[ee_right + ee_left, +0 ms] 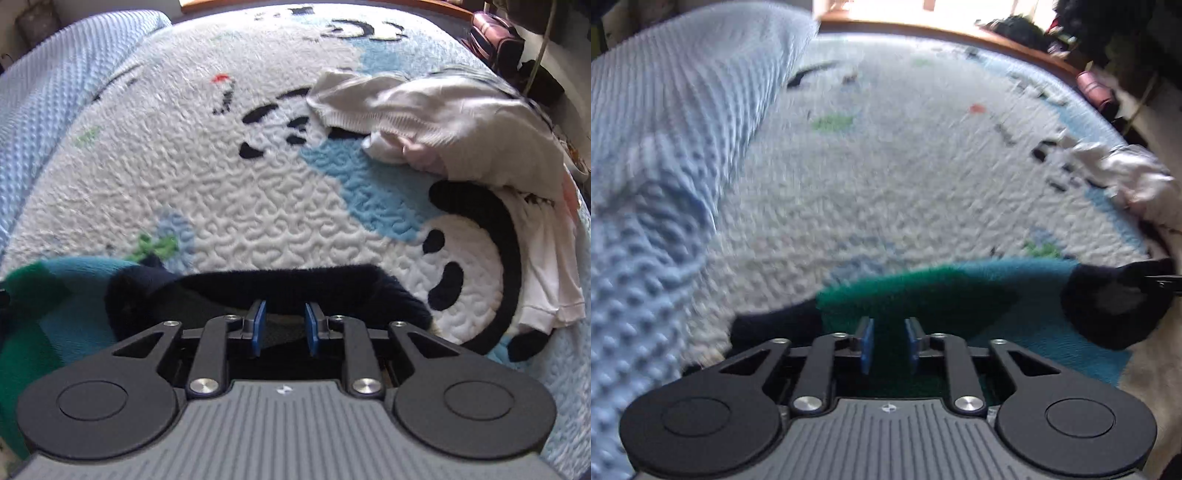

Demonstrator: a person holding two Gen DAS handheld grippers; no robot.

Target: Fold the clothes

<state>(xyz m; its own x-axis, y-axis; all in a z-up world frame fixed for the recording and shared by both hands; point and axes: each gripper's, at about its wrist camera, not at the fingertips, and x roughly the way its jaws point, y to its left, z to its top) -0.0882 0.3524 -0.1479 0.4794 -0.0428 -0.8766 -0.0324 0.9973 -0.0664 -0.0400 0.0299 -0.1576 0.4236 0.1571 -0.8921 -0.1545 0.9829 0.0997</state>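
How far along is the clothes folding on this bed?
Nothing looks folded yet. In hand: the green, teal and navy sweater lies spread before both claws, with the left claw at its green part and the right claw at its navy end; whether either pinches it is unclear. Left: folding it, then the crumpled pale clothes on the panda blanket.

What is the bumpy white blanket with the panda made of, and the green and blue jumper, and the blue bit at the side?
Blanket: looks like soft plush fleece, matt, with squiggly embossed ridges and a dyed panda picture.
Jumper: seems fuzzy knit, maybe wool or acrylic; its edge is hairy, with green, teal and navy blocks.
Blue cover: probably soft bobbly fabric, with rows of little raised dots. Exact fibres can't be told.
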